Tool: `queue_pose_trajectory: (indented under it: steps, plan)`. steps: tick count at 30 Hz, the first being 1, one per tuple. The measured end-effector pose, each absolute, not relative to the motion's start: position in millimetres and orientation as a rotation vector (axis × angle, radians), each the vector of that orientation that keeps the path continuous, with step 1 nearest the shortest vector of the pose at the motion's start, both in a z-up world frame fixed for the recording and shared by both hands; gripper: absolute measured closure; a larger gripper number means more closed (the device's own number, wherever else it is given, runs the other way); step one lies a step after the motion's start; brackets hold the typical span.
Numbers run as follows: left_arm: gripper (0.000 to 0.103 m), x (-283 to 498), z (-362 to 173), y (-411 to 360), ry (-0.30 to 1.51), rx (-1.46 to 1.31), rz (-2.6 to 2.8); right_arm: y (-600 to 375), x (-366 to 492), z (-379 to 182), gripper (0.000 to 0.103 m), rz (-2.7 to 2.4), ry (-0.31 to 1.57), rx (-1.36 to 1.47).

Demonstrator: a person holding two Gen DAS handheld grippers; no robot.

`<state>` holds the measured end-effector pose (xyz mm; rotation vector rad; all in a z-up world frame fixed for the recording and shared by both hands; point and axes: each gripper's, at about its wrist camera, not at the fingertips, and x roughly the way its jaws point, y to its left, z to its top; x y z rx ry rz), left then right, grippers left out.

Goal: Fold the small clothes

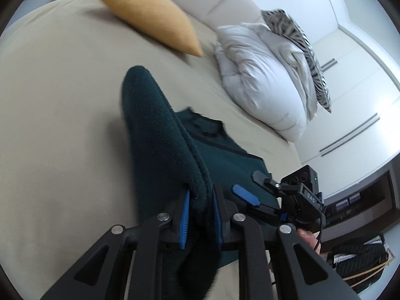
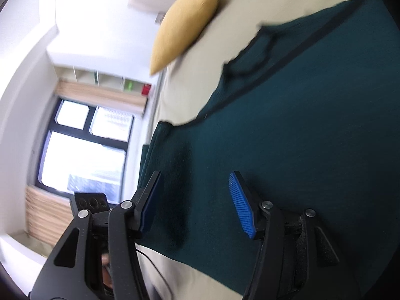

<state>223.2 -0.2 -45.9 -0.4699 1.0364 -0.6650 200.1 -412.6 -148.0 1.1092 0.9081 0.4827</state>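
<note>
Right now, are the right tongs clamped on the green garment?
No, the right tongs stand open over the green garment, pads apart, gripping nothing.

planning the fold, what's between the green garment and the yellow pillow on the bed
Only bare beige bedsheet. In the left wrist view the dark green garment, pinched by the left gripper, ends short of the yellow pillow, with nothing lying between them.

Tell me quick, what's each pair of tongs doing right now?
Left tongs: closed on a fold of the dark green garment.
Right tongs: open, holding nothing, over the garment.
</note>
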Motion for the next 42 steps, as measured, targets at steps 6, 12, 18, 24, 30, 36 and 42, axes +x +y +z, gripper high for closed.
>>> queue_pose_trajectory:
  steps: [6,12,18,24,30,36,42]
  plan:
    - [0.087,223,-79,-120,1.116,-0.417,-0.752,-470,182,-169,0.051,0.462,0.878,1.224]
    - [0.103,204,-105,-148,1.116,-0.404,-0.842,-512,172,-183,0.051,0.417,0.832,1.301]
    - [0.086,171,-59,-98,0.944,-0.364,-0.829,-503,186,-172,0.050,0.400,0.911,1.189]
    - [0.086,178,-71,-44,0.947,-0.434,-0.728,-463,207,-164,0.049,0.366,1.047,1.073]
    - [0.086,181,-99,-33,1.010,-0.476,-0.722,-447,212,-151,0.054,0.359,1.087,1.009]
    - [0.086,179,-109,-45,1.054,-0.429,-0.734,-414,222,-151,0.072,0.352,1.165,0.914]
    - [0.077,172,-99,-44,1.035,-0.427,-0.741,-417,210,-140,0.090,0.310,1.138,0.806]
